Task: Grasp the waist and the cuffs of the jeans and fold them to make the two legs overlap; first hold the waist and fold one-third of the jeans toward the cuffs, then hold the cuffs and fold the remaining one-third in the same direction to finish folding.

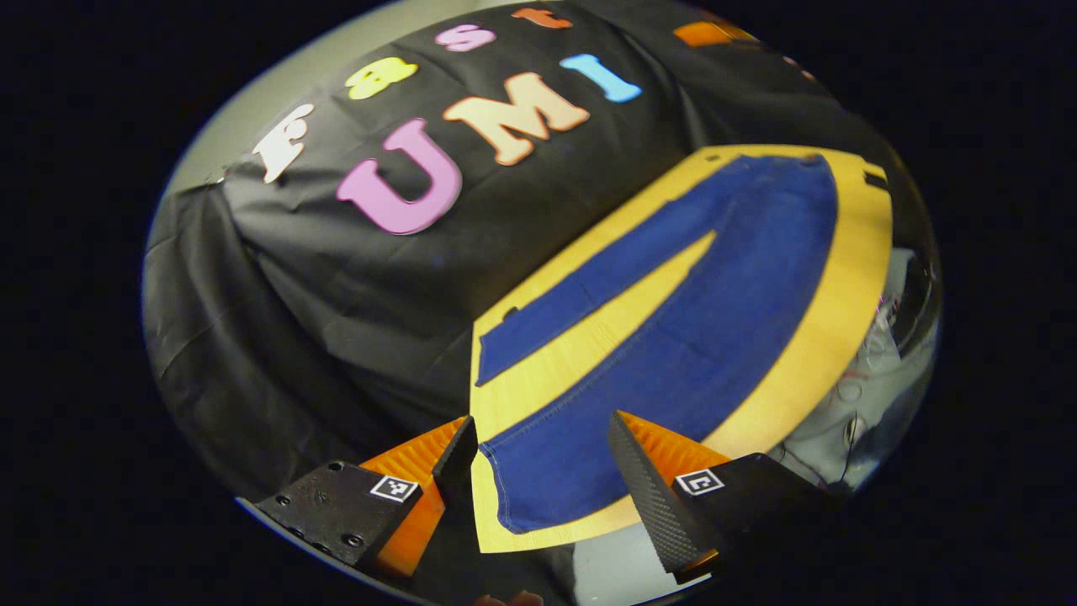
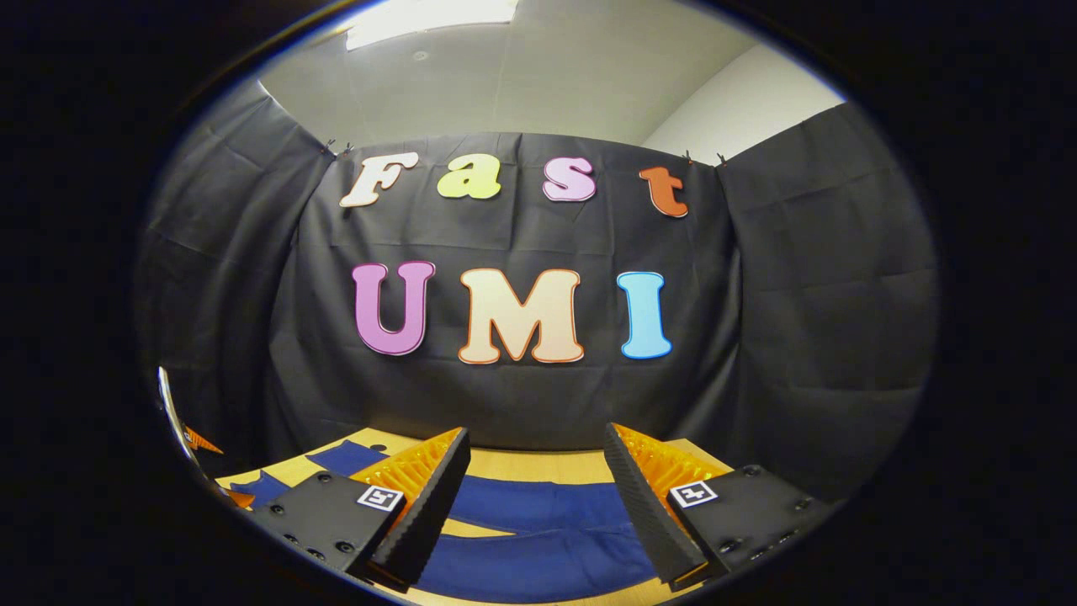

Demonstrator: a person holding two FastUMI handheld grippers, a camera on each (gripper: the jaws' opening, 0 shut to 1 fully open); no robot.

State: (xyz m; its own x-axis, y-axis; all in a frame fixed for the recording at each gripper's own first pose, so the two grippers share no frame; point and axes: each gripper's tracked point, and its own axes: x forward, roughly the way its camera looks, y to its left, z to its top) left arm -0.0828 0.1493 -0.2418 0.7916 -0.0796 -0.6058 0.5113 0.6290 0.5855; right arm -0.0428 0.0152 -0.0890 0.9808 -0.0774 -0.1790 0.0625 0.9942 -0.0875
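Blue jeans (image 1: pixel 715 320) lie flat on a yellow wooden table (image 1: pixel 841 295), their two legs spread apart in a V. The waist (image 1: pixel 799 172) is at the far end. One cuff (image 1: pixel 538 488) lies near me and the other cuff (image 1: pixel 496 358) further left. My left gripper (image 1: pixel 543 425) is open and hovers over the near cuff, with nothing between its fingers. In the right gripper view my right gripper (image 2: pixel 537 431) is open too, held above the jeans (image 2: pixel 538 509) on the table (image 2: pixel 522 463) and pointing at the booth wall.
Black cloth walls close in the table's far and left sides. Past the table's right edge sits pale clutter with cables (image 1: pixel 858 404). A small black mark (image 1: pixel 875 181) sits at the table's far corner. The table's near edge (image 1: pixel 547 539) runs just beyond the near cuff.
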